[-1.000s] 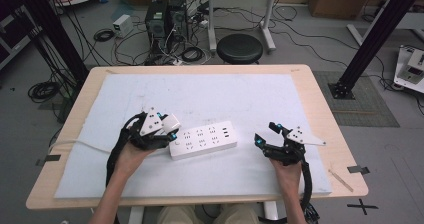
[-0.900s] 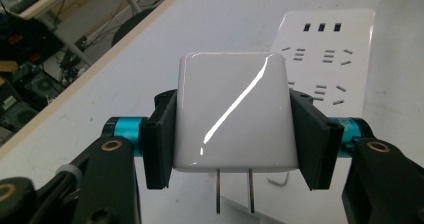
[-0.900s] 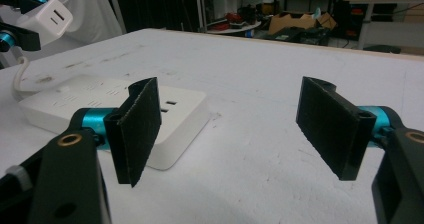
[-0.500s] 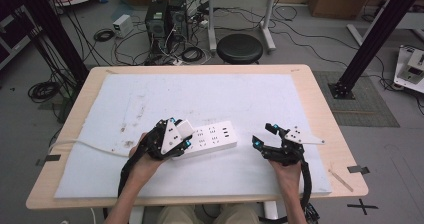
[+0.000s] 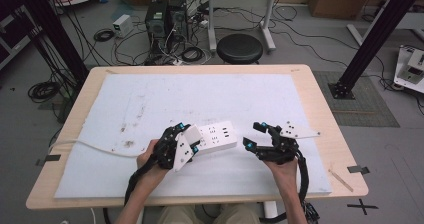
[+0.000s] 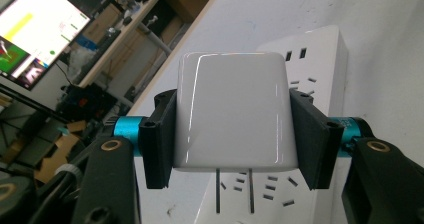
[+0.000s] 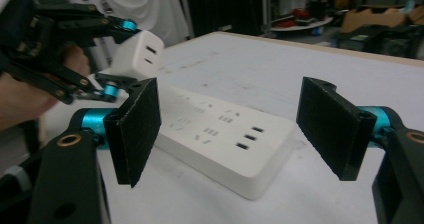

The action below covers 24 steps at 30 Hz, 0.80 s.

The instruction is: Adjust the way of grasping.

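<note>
We grip the charger (image 6: 232,111) in the left gripper (image 6: 234,134); line prongs over power strip (image 5: 216,136) slots, empty right gripper (image 7: 240,129) steadies.

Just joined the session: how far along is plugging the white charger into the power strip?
Done: the left gripper is clamped on the glossy white square charger, its two prongs showing bare. In hand: it hangs over the white plastic power strip, not inserted. The right gripper waits open by the strip's end, off it. Left: line up the prongs, press in, release.
</note>
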### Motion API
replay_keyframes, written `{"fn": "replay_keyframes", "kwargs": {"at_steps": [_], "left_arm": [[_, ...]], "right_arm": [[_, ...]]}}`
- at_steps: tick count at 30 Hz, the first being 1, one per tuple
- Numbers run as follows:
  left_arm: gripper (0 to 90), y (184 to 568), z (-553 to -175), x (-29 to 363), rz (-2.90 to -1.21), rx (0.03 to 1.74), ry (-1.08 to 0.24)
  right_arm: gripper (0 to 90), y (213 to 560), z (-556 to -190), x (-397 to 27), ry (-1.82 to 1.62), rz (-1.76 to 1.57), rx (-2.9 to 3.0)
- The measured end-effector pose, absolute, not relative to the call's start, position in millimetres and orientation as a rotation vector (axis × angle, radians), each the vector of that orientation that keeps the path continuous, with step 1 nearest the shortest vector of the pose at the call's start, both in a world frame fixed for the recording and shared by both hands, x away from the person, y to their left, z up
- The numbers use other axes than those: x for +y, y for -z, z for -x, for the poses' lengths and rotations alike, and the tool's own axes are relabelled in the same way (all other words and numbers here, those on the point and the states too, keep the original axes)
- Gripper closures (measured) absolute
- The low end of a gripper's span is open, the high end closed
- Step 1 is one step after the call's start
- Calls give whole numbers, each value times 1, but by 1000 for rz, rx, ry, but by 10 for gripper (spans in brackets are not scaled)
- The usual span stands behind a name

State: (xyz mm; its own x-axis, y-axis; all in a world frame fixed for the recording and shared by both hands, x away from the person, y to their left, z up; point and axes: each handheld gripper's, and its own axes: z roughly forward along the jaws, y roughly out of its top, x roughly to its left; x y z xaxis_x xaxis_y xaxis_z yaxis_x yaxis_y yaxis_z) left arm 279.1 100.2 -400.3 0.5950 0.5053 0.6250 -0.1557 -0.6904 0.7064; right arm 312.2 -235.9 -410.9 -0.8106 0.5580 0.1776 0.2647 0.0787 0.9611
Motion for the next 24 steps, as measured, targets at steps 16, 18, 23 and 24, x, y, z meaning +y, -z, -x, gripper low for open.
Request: {"fn": "replay_keyframes", "kwargs": {"at_steps": [16, 18, 23, 24], "left_arm": [[424, 416, -260, 67, -2032, 113, -1237], [425, 419, -255, 60, -2004, 45, -1292], [425, 422, -252, 57, -1954, 4, -1324], [425, 426, -249, 54, -1931, -13, -1340]], "right_arm": [[272, 405, -315, -207, -1877, -743, 2295], [272, 405, -315, -204, -1889, -723, 2310], [272, 406, -315, -200, -1898, -703, 2340], [272, 406, -315, -200, -1898, -703, 2340]]}}
